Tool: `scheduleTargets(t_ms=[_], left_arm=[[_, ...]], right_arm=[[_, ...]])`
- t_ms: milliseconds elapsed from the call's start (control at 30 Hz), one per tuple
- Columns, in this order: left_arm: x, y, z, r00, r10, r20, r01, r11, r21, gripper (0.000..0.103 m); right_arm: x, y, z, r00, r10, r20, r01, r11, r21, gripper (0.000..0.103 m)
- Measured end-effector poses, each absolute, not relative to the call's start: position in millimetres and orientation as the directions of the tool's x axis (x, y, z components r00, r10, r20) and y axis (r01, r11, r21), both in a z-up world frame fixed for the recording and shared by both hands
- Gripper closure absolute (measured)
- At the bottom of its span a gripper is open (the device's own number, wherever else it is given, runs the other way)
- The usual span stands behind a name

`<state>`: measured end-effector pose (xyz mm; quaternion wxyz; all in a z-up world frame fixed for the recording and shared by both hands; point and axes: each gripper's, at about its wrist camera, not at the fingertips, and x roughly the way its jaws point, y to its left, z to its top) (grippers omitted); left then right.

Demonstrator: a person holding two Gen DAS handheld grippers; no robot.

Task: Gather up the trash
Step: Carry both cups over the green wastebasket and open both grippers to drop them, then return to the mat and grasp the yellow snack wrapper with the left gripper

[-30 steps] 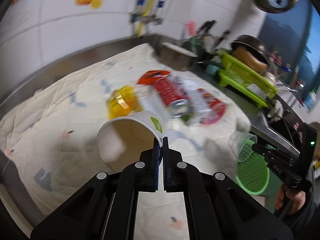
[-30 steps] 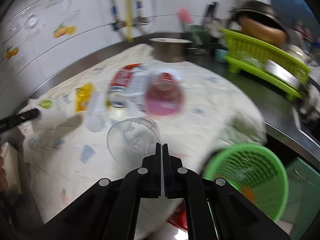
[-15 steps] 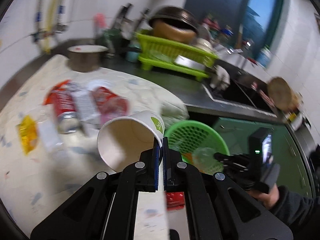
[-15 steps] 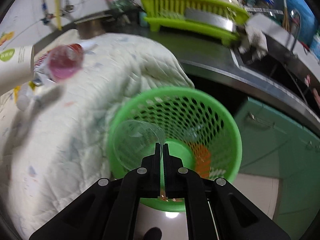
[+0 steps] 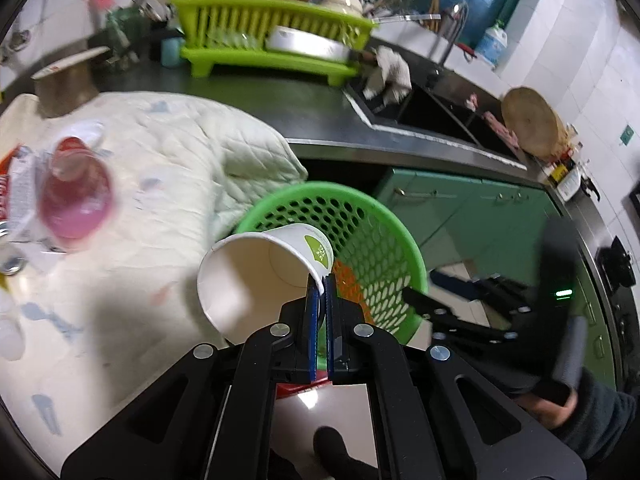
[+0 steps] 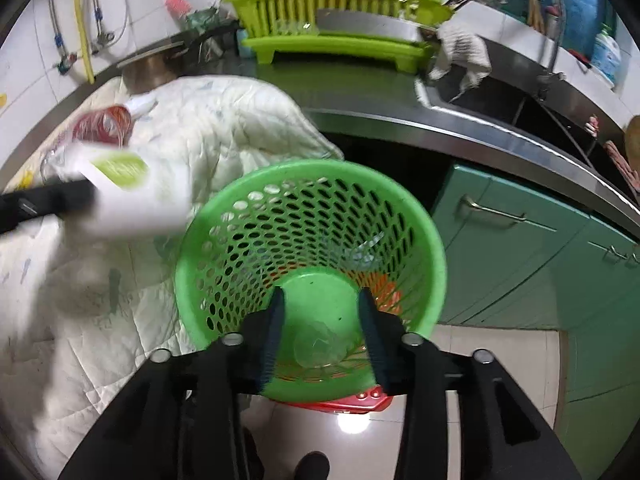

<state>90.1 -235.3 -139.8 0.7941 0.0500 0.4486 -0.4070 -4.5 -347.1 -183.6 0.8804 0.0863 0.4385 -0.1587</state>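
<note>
My left gripper [image 5: 321, 286] is shut on the rim of a white paper cup [image 5: 260, 276] with a green logo and holds it at the near edge of the green mesh basket [image 5: 372, 248]. In the right wrist view the cup [image 6: 128, 200] is blurred at the left of the basket [image 6: 240, 240]. My right gripper [image 6: 320, 300] is open and empty above the basket. A clear plastic cup [image 6: 318, 346] lies on the basket's bottom. In the left wrist view the right gripper [image 5: 448, 300] is beside the basket.
A white quilted cloth [image 5: 168, 168] covers the counter, with a pink-filled plastic cup [image 5: 76, 196] and red wrappers [image 6: 104, 124] on it. A green dish rack [image 5: 268, 36] and a sink [image 5: 432, 116] stand behind. Green cabinets [image 6: 540, 248] are below the counter.
My right gripper opened and let the clear cup fall into the basket. My left gripper carried the paper cup from above the cloth to the basket's edge.
</note>
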Motion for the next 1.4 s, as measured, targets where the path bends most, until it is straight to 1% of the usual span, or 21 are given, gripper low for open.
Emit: scheduleTargets(t_ms=[33,233,467,500,533,567,633,667,867,1000,1233,1400], left_arm=[[91.3,-240.2,-144.8,0.256,-0.596,-0.761,0.69,0.664,-0.287,0.101],[99.4,-262.4,-178.6,0.188,-0.56,-0.807,0.679,0.668,-0.305,0.101],[100.0,-272.8,-202.4,0.139,-0.531,-0.836,0.669,0.673,-0.316,0.099],[99.6,-273.1,-203.3,0.135,-0.532,-0.836,0.669,0.671,-0.319,0.099],[99.1,-272.7,-203.5,0.137,-0.529,-0.838,0.669,0.673,-0.315,0.097],[99.4,-272.7,-204.0,0.139,-0.525,-0.84,0.666,0.677,-0.313,0.088],[100.8,-270.4,-202.0,0.154,-0.528,-0.835,0.66,0.684,-0.311,0.076],[101.1,-269.7,-200.6,0.159,-0.528,-0.834,0.659,0.686,-0.308,0.076],[104.5,-252.4,-185.0,0.199,-0.543,-0.816,0.636,0.705,-0.314,0.076],[108.6,-230.9,-169.2,0.251,-0.546,-0.799,0.603,0.734,-0.312,0.075],[117.0,-175.0,-142.2,0.373,-0.507,-0.777,0.517,0.809,-0.279,0.075],[122.6,-126.6,-127.4,0.463,-0.448,-0.765,0.44,0.865,-0.241,0.075]], right_arm=[[-8.3,-350.2,-179.8,0.572,-0.21,-0.793,0.364,0.931,0.016,0.056],[-27.1,-362.2,-159.9,0.6,-0.238,-0.764,0.402,0.915,0.031,0.045],[-38.7,-365.3,-144.7,0.623,-0.259,-0.738,0.419,0.908,0.034,0.039],[-38.2,-365.2,-144.5,0.624,-0.26,-0.737,0.42,0.907,0.036,0.037],[-37.8,-365.7,-143.3,0.626,-0.26,-0.735,0.421,0.906,0.038,0.036],[-37.7,-366.4,-142.2,0.629,-0.26,-0.732,0.421,0.906,0.039,0.036],[-35.9,-365.6,-140.4,0.634,-0.258,-0.729,0.417,0.908,0.041,0.034],[-34.7,-364.6,-139.7,0.636,-0.259,-0.727,0.416,0.909,0.04,0.034],[-29.7,-356.8,-131.6,0.654,-0.253,-0.713,0.395,0.918,0.036,0.03],[-23.0,-352.6,-126.2,0.668,-0.242,-0.703,0.377,0.925,0.04,0.029],[-1.0,-331.0,-120.1,0.699,-0.183,-0.691,0.303,0.952,0.054,0.028],[20.6,-305.5,-116.6,0.717,-0.122,-0.686,0.22,0.974,0.057,0.028]])
